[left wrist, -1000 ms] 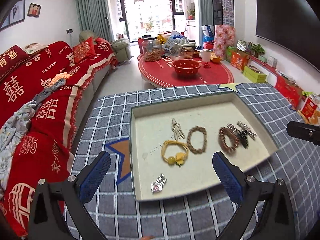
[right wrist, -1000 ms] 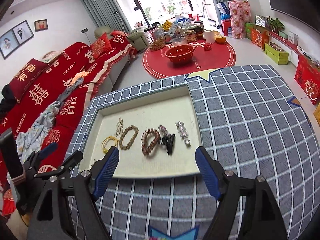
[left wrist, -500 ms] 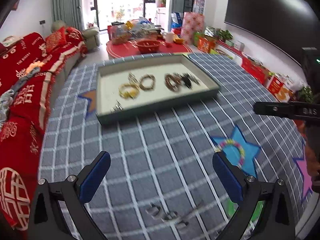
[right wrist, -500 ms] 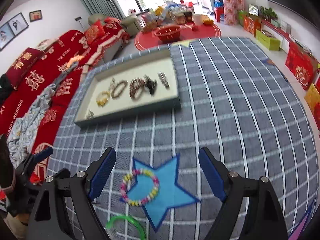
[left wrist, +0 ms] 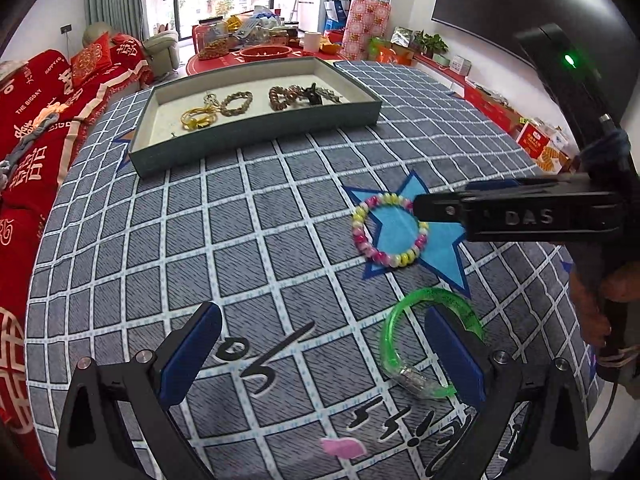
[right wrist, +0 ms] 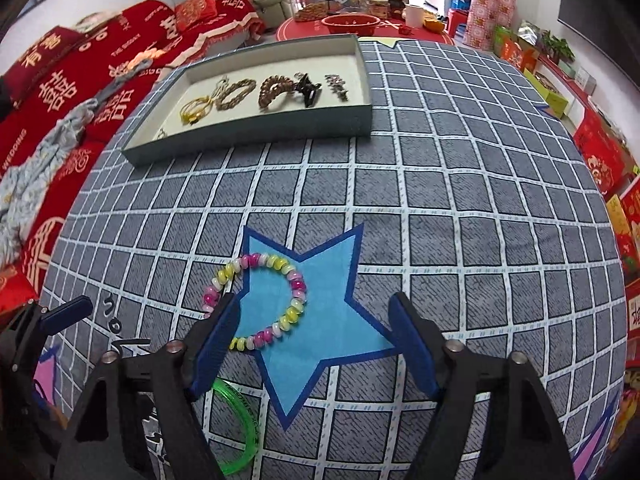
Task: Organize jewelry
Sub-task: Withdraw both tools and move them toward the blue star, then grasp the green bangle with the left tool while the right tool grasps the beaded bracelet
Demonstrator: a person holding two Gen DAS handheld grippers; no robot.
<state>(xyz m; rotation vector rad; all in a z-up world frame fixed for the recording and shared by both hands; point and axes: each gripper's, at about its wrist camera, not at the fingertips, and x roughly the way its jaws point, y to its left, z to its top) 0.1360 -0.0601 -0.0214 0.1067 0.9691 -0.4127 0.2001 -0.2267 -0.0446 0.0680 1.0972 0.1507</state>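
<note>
A pink-and-yellow beaded bracelet (left wrist: 387, 230) lies on a blue star patch of the checked cloth; in the right wrist view the bracelet (right wrist: 260, 300) lies just ahead of my open, empty right gripper (right wrist: 314, 340), its left finger over the ring's near edge. A green bangle (left wrist: 428, 334) lies by the right finger of my open, empty left gripper (left wrist: 320, 354); it also shows in the right wrist view (right wrist: 240, 436). A shallow tray (left wrist: 256, 130) farther back holds several bracelets and hair clips.
The right gripper's body (left wrist: 520, 216) reaches in from the right in the left wrist view. A red sofa (left wrist: 36, 100) runs along the left of the table. A red round table (right wrist: 360, 24) with bowls and jars stands behind the tray.
Both grippers have pulled back from the tray toward the near end of the table. The beaded bracelet and green bangle are now close in front of them.
</note>
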